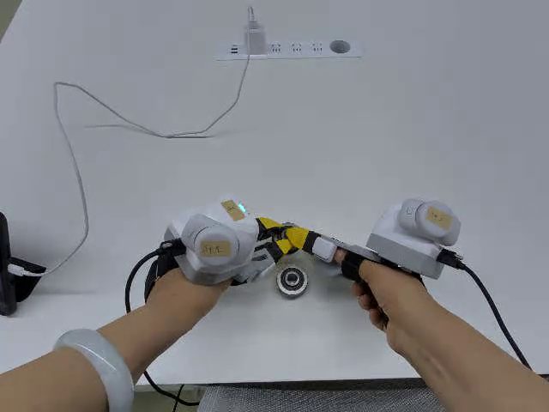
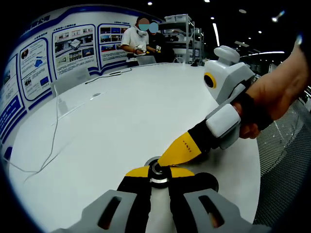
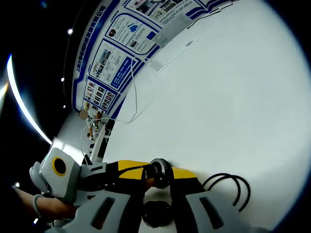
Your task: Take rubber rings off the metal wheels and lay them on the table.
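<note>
We have both tools on 1 metal wheel (image 2: 156, 168), low over the bench (image 1: 386, 129) near its front edge, about midway along it. The left gripper (image 2: 156, 174) has its 2 yellow tips pressed together on the wheel, 1 on each side. The right gripper (image 3: 161, 177) comes in from the opposite side, its tips likewise closed at the wheel's rim. We cannot tell whether they bite the rubber ring itself or the metal under it. A second wheel (image 1: 292, 281) lies flat on the bench just beside the meeting tips, nearer the front edge. Its dark outer band looks to us like a ring not yet taken off.

The step in hand, as we judge it, is peeling the ring off the held wheel. To do it well we should hold the left grip firm and square so the wheel cannot spin. The right tips should catch only the rubber and roll it over the rim at 1 spot rather than pull straight out. A stretched ring may snap free, so we should work low and lay it on open bench, apart from the second wheel.
</note>
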